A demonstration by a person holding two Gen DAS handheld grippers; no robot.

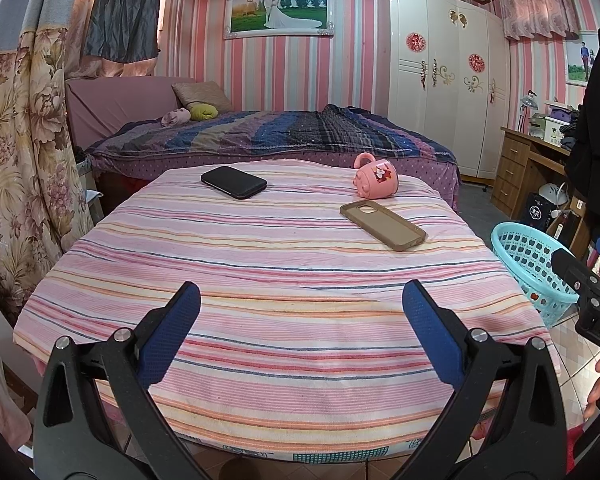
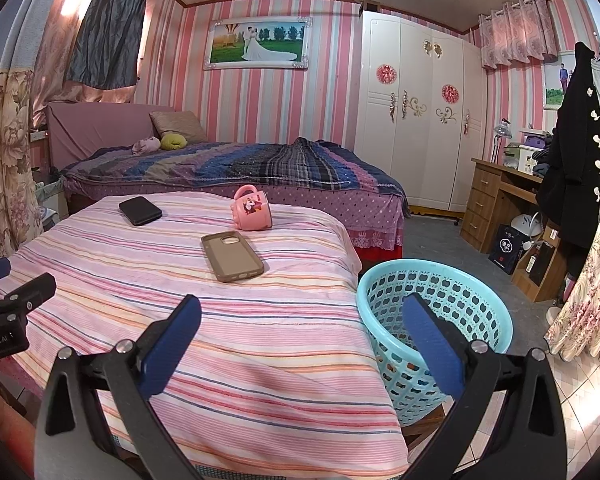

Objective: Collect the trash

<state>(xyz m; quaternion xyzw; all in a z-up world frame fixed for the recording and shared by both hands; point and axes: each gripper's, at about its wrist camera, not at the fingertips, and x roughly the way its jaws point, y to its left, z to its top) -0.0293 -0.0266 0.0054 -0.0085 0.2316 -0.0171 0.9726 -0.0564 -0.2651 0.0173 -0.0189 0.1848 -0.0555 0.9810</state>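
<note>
Both claws [image 1: 301,320] [image 2: 301,334] agape above tablecloth [image 1: 260,264].

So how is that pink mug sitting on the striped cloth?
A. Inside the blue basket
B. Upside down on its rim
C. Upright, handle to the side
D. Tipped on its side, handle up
D: the pink mug lies on its side on the striped cloth, handle pointing up, beyond the brown phone case and well apart from the blue basket.

Black hand-held gripper [image 1: 301,300] frames, blue textured pads [image 1: 168,336], silver screws.
</note>
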